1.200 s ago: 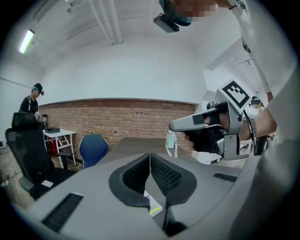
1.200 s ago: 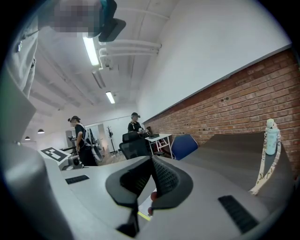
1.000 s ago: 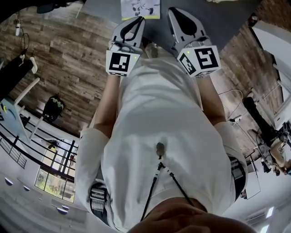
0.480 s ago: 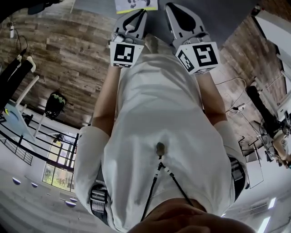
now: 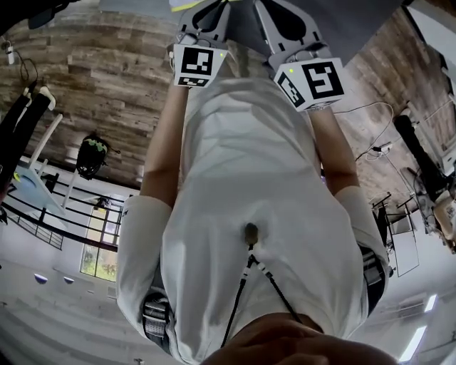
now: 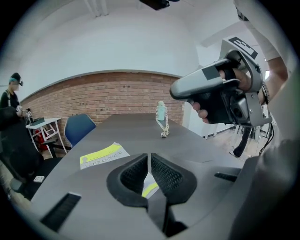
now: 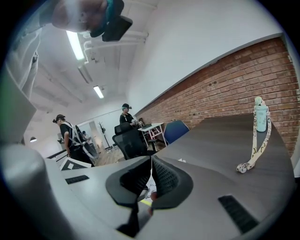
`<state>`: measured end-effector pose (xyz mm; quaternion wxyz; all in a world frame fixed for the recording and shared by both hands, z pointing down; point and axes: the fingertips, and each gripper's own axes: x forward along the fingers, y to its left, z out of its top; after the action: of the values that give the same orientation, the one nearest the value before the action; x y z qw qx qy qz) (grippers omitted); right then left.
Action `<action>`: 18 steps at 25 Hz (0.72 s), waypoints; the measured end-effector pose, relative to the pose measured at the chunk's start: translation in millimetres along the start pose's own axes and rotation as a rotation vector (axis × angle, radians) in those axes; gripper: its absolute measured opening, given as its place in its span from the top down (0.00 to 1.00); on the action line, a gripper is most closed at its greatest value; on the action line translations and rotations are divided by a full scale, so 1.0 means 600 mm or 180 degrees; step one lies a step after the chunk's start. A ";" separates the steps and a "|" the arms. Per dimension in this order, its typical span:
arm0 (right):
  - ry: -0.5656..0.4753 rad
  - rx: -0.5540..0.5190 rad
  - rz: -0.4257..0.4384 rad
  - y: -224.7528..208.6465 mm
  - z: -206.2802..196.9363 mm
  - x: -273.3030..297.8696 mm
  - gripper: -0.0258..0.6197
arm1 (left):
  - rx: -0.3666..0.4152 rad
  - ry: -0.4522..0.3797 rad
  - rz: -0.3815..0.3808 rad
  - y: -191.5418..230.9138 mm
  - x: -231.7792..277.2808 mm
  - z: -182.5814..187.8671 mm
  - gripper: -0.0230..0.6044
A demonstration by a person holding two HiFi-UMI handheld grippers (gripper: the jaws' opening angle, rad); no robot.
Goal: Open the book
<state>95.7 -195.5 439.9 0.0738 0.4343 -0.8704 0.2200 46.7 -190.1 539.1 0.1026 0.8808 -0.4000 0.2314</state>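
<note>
The book [image 6: 103,154] is a thin white booklet with a yellow-green band, lying flat and closed on the dark grey table [image 6: 140,129]. In the head view only its corner [image 5: 184,4] shows at the top edge. My left gripper [image 6: 149,161] hangs above the table with its jaws shut and nothing between them; a white and yellow patch shows under them. My right gripper [image 7: 151,164] is also shut and empty, with printed paper [image 7: 146,193] visible below it. In the left gripper view, the right gripper [image 6: 220,89] hangs at the upper right, held by a hand.
A pale green bottle [image 6: 161,112] with a patterned lanyard [image 7: 253,150] stands further along the table. A blue chair [image 6: 78,129] and a small white table stand by the brick wall. Two people [image 7: 70,138] stand beyond a black office chair [image 7: 129,140].
In the head view both grippers have slid towards the top edge. The book has gone from lying between them to almost out of the picture.
</note>
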 end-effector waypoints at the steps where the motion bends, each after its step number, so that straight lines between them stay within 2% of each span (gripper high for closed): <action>1: 0.0012 0.0007 -0.0005 -0.003 -0.004 0.001 0.90 | 0.0011 0.0034 -0.0018 0.000 0.007 -0.007 0.92; 7: 0.0067 0.0104 -0.0064 -0.021 -0.032 0.003 0.90 | 0.0014 0.0266 -0.0119 -0.009 0.041 -0.064 0.92; 8: 0.0076 0.0120 -0.0070 -0.022 -0.036 0.004 0.90 | 0.0022 0.0325 -0.0160 -0.013 0.046 -0.076 0.89; 10: 0.0101 0.0149 -0.0073 -0.023 -0.044 0.008 0.90 | 0.0057 0.0446 -0.0232 -0.017 0.056 -0.099 0.75; 18: 0.0154 0.0200 -0.0099 -0.031 -0.060 0.016 0.90 | 0.0376 0.0800 -0.0227 -0.016 0.086 -0.151 0.70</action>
<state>102.3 -196.3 481.2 0.0846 0.4444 -0.8542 0.2565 53.7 -184.5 643.4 0.1081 0.8631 -0.3381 0.3593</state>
